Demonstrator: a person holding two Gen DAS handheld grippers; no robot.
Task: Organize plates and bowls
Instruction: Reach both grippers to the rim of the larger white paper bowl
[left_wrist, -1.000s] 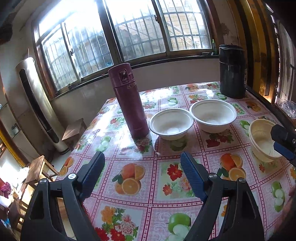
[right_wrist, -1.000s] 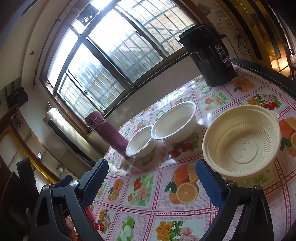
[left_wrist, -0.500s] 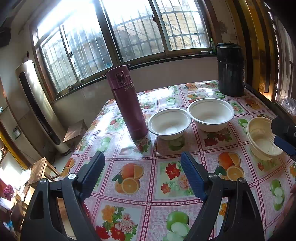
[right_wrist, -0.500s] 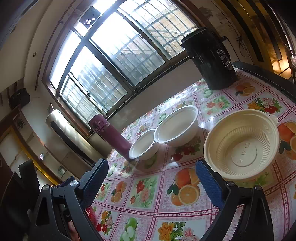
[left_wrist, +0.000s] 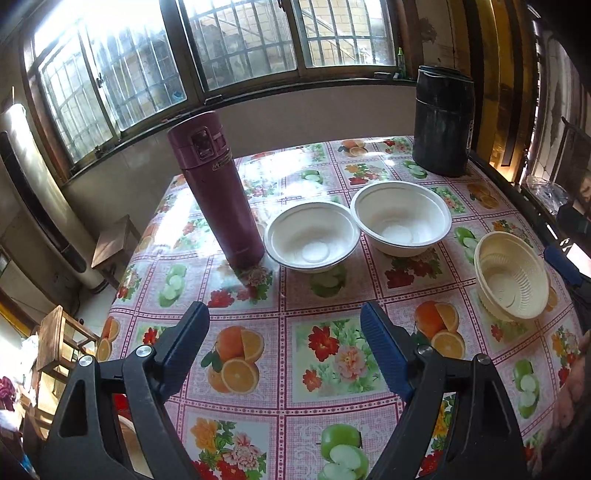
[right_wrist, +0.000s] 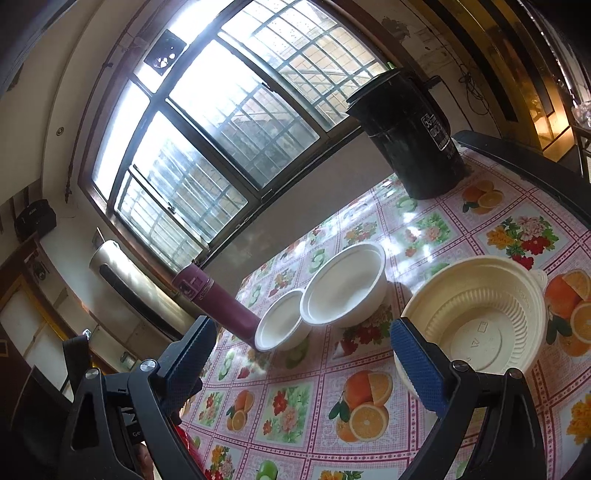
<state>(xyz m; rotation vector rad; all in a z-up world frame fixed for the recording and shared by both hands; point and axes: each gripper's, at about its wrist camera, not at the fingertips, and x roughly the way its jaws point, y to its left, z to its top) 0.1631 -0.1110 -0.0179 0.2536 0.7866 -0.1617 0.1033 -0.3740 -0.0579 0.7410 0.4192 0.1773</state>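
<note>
Three bowls stand on a fruit-and-flower tablecloth (left_wrist: 332, 350). A small white bowl (left_wrist: 312, 242) (right_wrist: 282, 321) sits beside a larger white bowl (left_wrist: 400, 218) (right_wrist: 345, 286), their rims almost touching. A cream ribbed plastic bowl (left_wrist: 511, 280) (right_wrist: 476, 317) stands apart at the right. My left gripper (left_wrist: 284, 328) hangs open over the cloth, well short of the white bowls, nothing between its fingers. My right gripper (right_wrist: 303, 339) is open too, its right finger (right_wrist: 417, 365) close to the cream bowl's near rim; that finger's blue tip (left_wrist: 563, 264) shows at the left wrist view's right edge.
A tall maroon flask (left_wrist: 218, 192) (right_wrist: 218, 306) stands just left of the small white bowl. A black cylindrical container (left_wrist: 441, 122) (right_wrist: 410, 136) stands at the far right corner near the window. The table's left edge drops to a wooden stool (left_wrist: 114, 243) and floor.
Both grippers have drawn back and risen a little, so the bowls, flask and container look smaller and farther. The left view has tilted up slightly. Nothing on the table moved; both stay open.
</note>
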